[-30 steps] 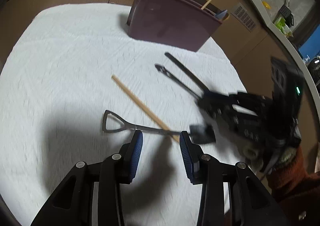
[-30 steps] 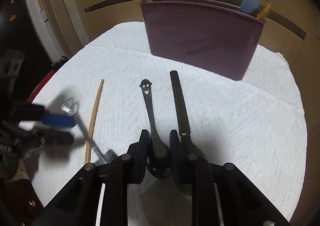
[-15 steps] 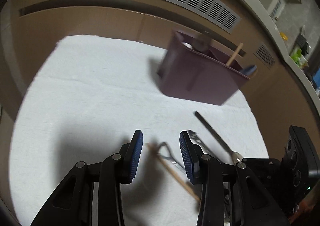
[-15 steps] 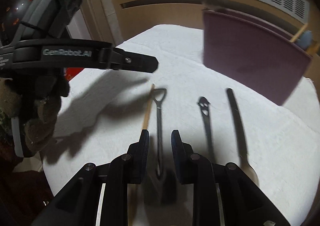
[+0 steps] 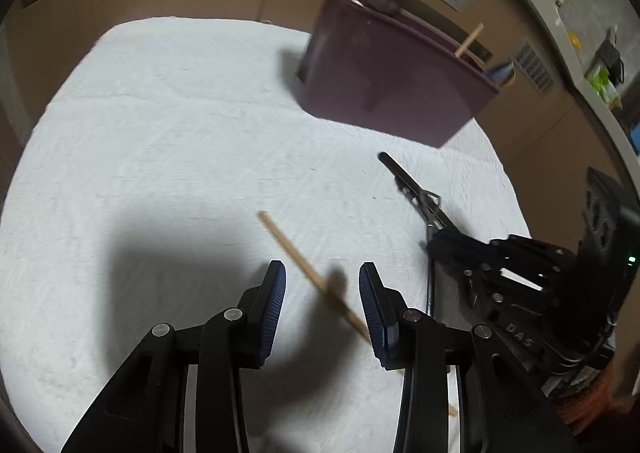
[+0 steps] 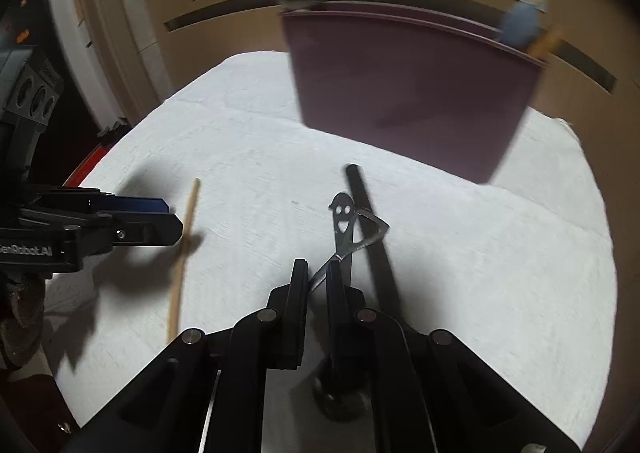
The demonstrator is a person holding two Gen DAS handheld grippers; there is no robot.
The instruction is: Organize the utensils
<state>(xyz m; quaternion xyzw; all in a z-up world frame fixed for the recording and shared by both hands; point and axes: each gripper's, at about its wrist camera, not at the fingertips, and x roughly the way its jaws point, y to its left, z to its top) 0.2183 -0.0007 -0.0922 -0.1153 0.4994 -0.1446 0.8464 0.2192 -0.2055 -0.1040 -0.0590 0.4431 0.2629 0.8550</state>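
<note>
right gripper (image 6: 318,273) closing on a thin, stiff, slippery metal spoon handle (image 6: 320,273); left gripper (image 5: 322,285) wide over a light wooden chopstick (image 5: 304,265).

Left tool (image 5: 322,285) angled down, jaws wide, right tool (image 6: 318,273) closing

Right gripper (image 6: 318,279) at six o'clock, jaws closing on a shovel-handled spoon (image 6: 360,239). Smiley-handled spoon (image 6: 342,219) and black-handled utensil (image 6: 370,221) lie just beyond. Wooden chopstick (image 6: 182,249) at nine, left gripper (image 6: 160,219) beside it. Maroon holder (image 6: 408,89) at one.
</note>
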